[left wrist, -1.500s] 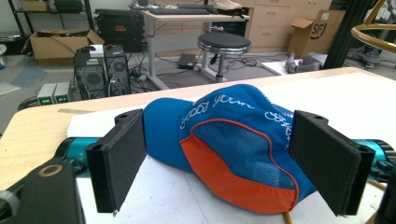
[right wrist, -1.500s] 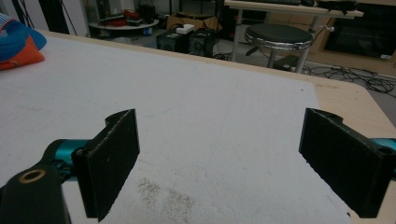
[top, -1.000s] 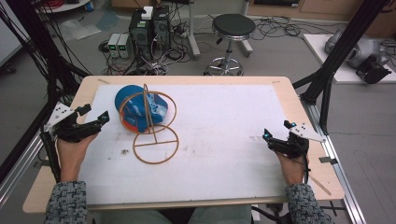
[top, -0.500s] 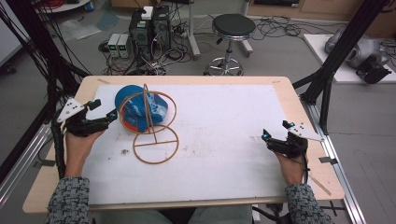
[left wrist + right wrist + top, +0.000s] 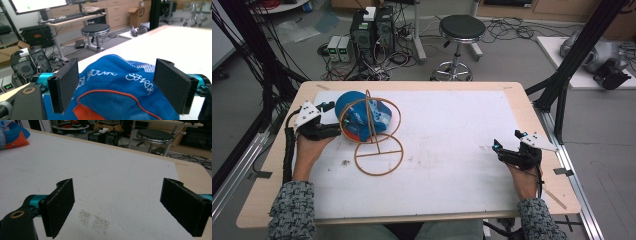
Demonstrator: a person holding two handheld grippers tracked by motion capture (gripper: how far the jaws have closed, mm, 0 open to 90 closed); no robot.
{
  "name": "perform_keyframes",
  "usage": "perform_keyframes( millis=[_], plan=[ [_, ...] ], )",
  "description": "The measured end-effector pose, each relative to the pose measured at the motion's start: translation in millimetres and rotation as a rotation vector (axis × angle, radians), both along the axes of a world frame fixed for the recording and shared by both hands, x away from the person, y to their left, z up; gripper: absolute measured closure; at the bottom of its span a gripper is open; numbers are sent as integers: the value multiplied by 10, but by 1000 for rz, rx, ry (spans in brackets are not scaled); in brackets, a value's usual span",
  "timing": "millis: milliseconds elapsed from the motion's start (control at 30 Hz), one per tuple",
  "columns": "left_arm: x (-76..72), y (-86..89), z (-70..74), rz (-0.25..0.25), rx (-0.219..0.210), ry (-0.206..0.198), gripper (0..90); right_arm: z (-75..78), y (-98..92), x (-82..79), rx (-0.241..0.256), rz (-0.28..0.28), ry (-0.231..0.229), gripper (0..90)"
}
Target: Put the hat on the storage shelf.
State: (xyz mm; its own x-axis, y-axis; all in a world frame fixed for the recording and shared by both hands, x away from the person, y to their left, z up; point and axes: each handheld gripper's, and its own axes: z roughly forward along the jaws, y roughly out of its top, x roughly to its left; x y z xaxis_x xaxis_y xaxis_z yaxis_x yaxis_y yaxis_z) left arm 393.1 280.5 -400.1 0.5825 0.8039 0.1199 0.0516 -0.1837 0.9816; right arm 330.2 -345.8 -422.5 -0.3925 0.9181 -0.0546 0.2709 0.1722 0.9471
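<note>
A blue fabric piece (image 5: 362,117) with white lettering and orange trim rests at the table's back left. It sits partly inside the hoops of a thin wooden ring stand (image 5: 378,155). My left gripper (image 5: 333,131) is at the fabric's left edge. In the left gripper view the left gripper (image 5: 117,68) is open, and the blue fabric (image 5: 117,95) bulges up between the two pads without being pinched. My right gripper (image 5: 498,149) lies low near the right edge. The right gripper (image 5: 117,190) is open over bare white mat, and the blue fabric (image 5: 12,135) lies far off.
A white mat (image 5: 452,150) covers most of the wooden table (image 5: 542,170). Dark specks (image 5: 95,220) mark the mat by the right gripper. A stool (image 5: 460,30) and computer towers (image 5: 372,25) stand on the floor behind. Black frame posts (image 5: 572,65) flank the table.
My left gripper has slid right and forward to the blue fabric, which now sits between its open jaws. The right gripper has stayed where it was.
</note>
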Motion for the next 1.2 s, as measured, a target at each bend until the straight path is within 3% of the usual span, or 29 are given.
perform_keyframes(
  millis=[167,367,433,700,767,867,933,1200],
  plan=[
    [78,-102,-104,-37,41,0,244,-11,-15,-5,-5,0,9,115],
    [154,-268,-59,-82,101,-22,267,-12,-25,-19,-3,0,24,115],
    [201,-312,-73,-69,126,-36,268,-9,-27,-25,-3,2,27,115],
    [287,-251,-183,-44,119,16,285,-22,-38,-27,-8,7,47,115],
    [291,-264,-203,-48,155,21,347,-19,-41,-27,-9,8,42,115],
    [293,-268,-213,-54,150,34,437,-20,-41,-27,-10,8,42,115],
    [288,-276,-215,-53,178,37,507,-22,-39,-26,-10,9,45,115],
    [288,-304,-242,-102,201,51,774,-20,-45,-27,-11,6,45,115]
  ],
)
